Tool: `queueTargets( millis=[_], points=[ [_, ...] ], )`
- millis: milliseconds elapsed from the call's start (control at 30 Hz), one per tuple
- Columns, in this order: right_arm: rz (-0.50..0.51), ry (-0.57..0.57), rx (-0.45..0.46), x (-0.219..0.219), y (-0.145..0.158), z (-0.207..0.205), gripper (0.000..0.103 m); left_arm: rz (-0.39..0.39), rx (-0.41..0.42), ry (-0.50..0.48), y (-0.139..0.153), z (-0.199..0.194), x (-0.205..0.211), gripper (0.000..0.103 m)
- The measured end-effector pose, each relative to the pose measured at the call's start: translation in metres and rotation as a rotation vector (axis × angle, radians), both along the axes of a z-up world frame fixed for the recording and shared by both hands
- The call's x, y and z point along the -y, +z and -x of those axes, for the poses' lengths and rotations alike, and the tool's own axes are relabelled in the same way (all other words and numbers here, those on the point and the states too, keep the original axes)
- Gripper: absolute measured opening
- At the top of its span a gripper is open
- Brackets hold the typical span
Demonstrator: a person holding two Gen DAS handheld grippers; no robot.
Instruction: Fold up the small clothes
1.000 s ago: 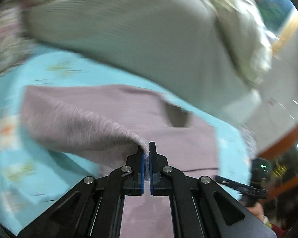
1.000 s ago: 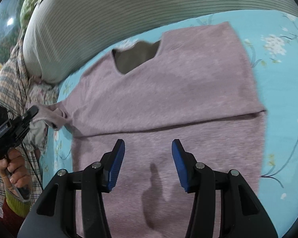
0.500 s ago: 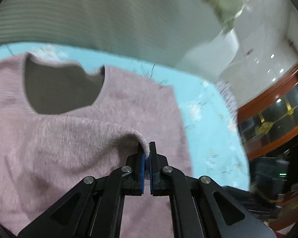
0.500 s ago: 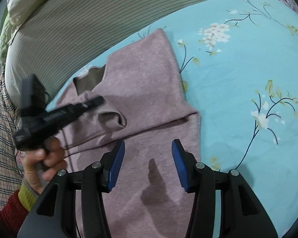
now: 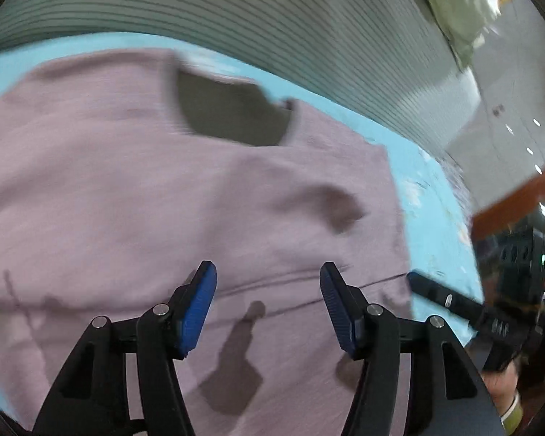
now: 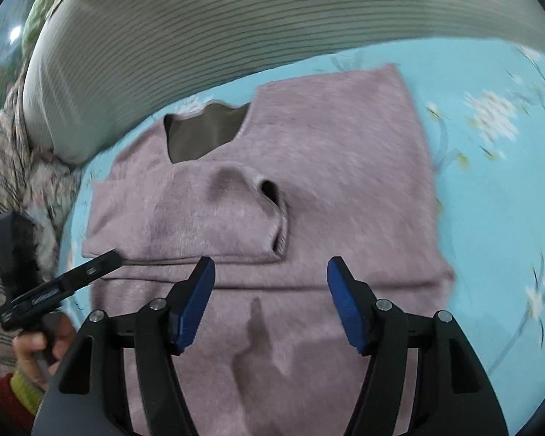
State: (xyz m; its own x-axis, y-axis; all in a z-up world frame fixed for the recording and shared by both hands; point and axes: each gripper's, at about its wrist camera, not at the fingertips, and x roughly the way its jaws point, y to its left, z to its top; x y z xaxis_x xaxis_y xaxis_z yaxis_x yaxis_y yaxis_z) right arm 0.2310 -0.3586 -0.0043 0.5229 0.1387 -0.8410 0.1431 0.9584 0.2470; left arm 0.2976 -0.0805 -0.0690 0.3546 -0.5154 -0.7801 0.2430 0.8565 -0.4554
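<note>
A mauve knit sweater (image 5: 134,196) lies flat on a light-blue floral bedsheet (image 6: 490,189), neckline away from me. Both sleeves lie folded across its chest; the left sleeve's cuff (image 6: 272,214) rests near the middle. It also shows in the right wrist view (image 6: 345,181). My left gripper (image 5: 269,290) is open and empty, just above the sweater's lower body. My right gripper (image 6: 270,285) is open and empty over the same area. In the right wrist view the left gripper (image 6: 54,290) shows at the sweater's left edge. In the left wrist view the right gripper (image 5: 465,309) shows at its right edge.
A grey striped pillow (image 6: 236,43) lies along the far edge of the sweater. A plaid cloth (image 6: 0,181) lies at the left. Bare bedsheet extends to the right of the sweater (image 5: 428,196). Room walls and a wooden frame (image 5: 519,196) show beyond the bed.
My left gripper carried the left sleeve cuff across onto the sweater's chest, opened and let it go, then drew back. The right gripper stayed open.
</note>
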Motion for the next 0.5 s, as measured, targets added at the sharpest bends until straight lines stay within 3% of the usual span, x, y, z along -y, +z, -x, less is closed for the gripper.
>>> queueTargets(
  millis=[200,300,367,400,433,500],
  points=[
    [0.013,0.000,-0.006,-0.002,-0.018,-0.046,0.065,-0.164,0.027,0.275,-0.008,0.031,-0.112,0.060],
    [0.000,-0.020,-0.003,-0.001,-0.028,-0.066,0.065,-0.175,0.012,0.379,-0.019,0.032,-0.147,0.058],
    [-0.004,-0.010,0.004,-0.005,-0.029,-0.073,0.048,-0.224,0.007,0.434,-0.028,0.029,-0.161,0.058],
    [-0.007,0.007,-0.010,-0.009,-0.030,-0.079,0.014,-0.235,0.001,0.454,-0.030,0.028,-0.166,0.058],
    [-0.018,0.024,-0.031,-0.013,-0.030,-0.083,0.006,-0.231,-0.006,0.473,-0.031,0.026,-0.173,0.058],
    [-0.045,0.048,0.002,-0.017,-0.011,-0.081,0.006,-0.210,-0.023,0.498,-0.039,0.022,-0.183,0.058]
  ],
)
